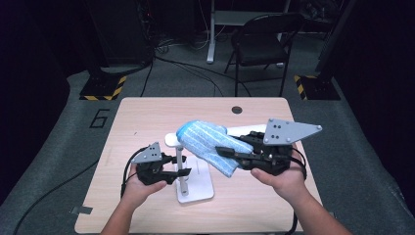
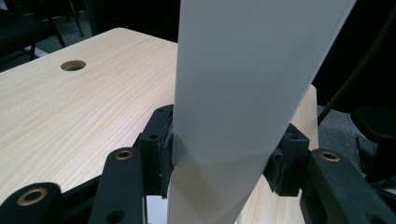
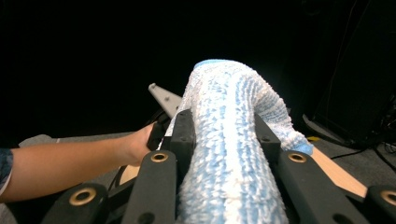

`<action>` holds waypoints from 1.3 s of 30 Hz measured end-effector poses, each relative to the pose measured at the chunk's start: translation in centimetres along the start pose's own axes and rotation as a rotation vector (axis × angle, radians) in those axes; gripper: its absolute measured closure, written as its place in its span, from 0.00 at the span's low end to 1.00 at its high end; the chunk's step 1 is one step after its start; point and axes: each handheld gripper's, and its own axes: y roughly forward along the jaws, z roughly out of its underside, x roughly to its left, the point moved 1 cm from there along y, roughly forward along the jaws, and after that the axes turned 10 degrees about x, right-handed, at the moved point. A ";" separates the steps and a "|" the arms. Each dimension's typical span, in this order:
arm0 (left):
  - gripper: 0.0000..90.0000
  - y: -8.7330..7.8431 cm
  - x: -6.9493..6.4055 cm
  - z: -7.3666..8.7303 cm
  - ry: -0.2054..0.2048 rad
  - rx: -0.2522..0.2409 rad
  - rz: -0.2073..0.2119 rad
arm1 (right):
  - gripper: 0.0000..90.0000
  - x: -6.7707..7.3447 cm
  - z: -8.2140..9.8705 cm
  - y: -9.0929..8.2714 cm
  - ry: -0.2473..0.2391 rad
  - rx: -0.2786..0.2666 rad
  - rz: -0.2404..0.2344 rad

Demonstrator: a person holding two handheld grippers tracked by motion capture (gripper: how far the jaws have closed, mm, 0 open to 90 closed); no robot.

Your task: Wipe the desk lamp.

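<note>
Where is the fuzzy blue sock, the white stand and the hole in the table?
fuzzy blue sock (image 1: 208, 142), high view, middle of its striped body.
white stand (image 2: 243, 93), left gripper view, flat front of its upright.
hole in the table (image 1: 237, 109), high view, its dark centre.

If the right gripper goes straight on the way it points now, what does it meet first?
Probably the white stand: the right gripper, shut on the blue sock, points left toward it. Depth is unclear.

Left gripper (image 1: 182, 172) sat low in the left hand (image 1: 142, 188), jaws clamped and pointing right. Right gripper (image 1: 221, 152) was raised higher in the right hand (image 1: 279, 178), jaws clamped, aimed left across the body.
</note>
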 end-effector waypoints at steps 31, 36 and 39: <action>0.56 0.1 -0.1 0.1 -0.001 -0.008 -0.013 | 0.75 -2.2 0.0 4.4 0.018 0.056 0.064; 0.56 0.1 -0.1 0.1 -0.003 -0.011 -0.014 | 0.75 -2.2 0.1 5.3 0.019 0.067 0.056; 0.56 0.1 -0.1 0.1 0.000 -0.013 -0.016 | 0.75 -2.3 -0.1 5.7 0.028 0.069 0.043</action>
